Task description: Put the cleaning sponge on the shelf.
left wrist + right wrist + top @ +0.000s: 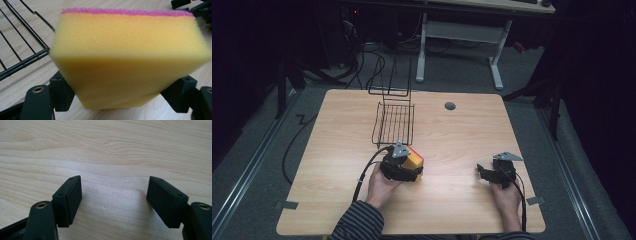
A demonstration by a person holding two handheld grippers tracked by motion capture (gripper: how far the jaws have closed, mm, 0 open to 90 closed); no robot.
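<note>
Your left claw (404,165) is clamped on the sponge (130,57) — yellow foam with a pink scrub face — its jaws pressing the lower sides, low over the bench (452,135). The wire rack (394,122) sits just ahead of that claw and a little to its left, and looks like the place for the sponge. Keep the squeeze steady, as foam gives and can slip. Lift enough to clear the rack's near rim, carry the sponge forward over the wires, then lower before letting go. Your right claw (115,202) is wide open and empty — resting over bare wood, well apart from the sponge.
</note>
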